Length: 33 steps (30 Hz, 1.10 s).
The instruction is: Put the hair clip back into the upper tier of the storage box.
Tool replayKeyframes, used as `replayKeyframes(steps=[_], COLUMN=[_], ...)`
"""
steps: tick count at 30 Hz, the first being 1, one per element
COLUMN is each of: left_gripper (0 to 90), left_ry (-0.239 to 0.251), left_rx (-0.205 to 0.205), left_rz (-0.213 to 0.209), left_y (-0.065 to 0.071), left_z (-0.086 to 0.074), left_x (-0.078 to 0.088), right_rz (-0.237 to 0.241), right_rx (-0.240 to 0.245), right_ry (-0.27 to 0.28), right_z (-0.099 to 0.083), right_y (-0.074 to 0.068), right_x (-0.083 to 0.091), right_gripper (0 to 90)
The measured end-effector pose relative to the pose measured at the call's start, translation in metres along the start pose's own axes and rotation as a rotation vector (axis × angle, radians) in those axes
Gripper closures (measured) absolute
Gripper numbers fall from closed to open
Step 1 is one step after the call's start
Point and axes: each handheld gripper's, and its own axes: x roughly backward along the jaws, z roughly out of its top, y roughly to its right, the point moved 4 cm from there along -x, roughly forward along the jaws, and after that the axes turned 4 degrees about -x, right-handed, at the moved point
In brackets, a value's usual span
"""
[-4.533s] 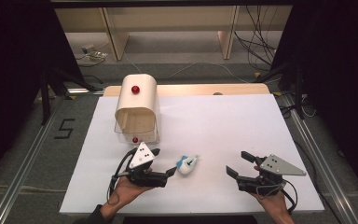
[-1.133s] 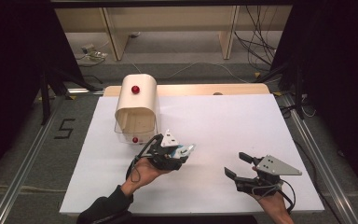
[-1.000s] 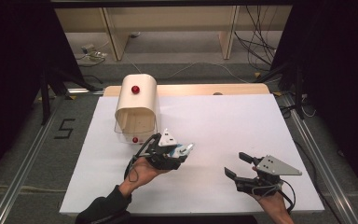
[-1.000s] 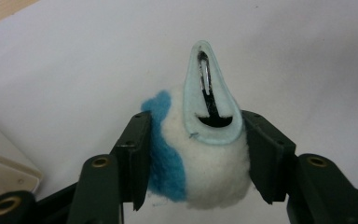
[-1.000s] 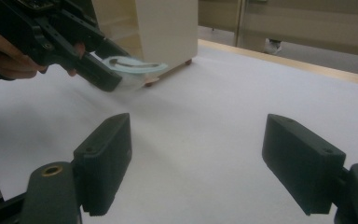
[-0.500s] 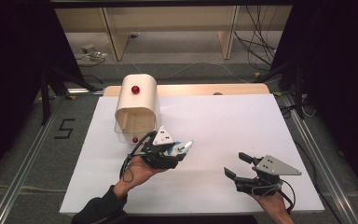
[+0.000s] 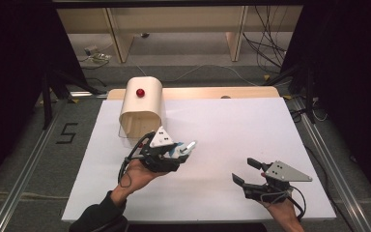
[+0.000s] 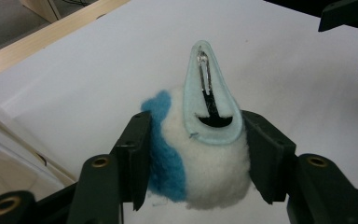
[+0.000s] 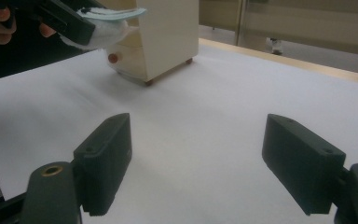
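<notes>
Black jaws of the left gripper point(image 8: 193, 154) press both sides of a fluffy white-and-blue hair clip point(image 8: 200, 154), lifted off the white table point(image 7: 251, 125). Its pale felt tongue with a metal snap clip points away past the jaw tips. Just behind this gripper stands a cream box point(image 7: 141, 106) with a red knob point(image 7: 140, 92) on top. Well off to its right, the right gripper point(image 7: 249, 171) sits low over the table, jaws wide apart with nothing between them.
</notes>
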Motion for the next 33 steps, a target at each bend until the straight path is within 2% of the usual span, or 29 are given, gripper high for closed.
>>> replayKeyframes(steps=[23, 27, 28, 33], left_gripper=[46.7, 46.7, 46.7, 46.7], left_ry=[0.040, 0.052, 0.064, 0.066], left_rx=[-0.009, -0.023, -0.021, -0.017], left_rz=[0.018, 0.037, 0.055, 0.070], left_y=[-0.008, -0.011, -0.013, -0.019], left_z=[0.012, 0.015, 0.016, 0.017], left_x=[0.023, 0.030, 0.032, 0.037], right_rz=[0.000, 0.000, 0.001, 0.002], right_rx=[0.003, 0.005, 0.004, 0.004], right_ry=[-0.005, -0.003, -0.006, -0.008], right_z=[-0.001, -0.001, -0.001, -0.001], right_y=[0.000, -0.001, -0.001, -0.001], right_x=[-0.002, -0.002, -0.003, -0.003], right_gripper=[25.1, 25.1, 25.1, 25.1])
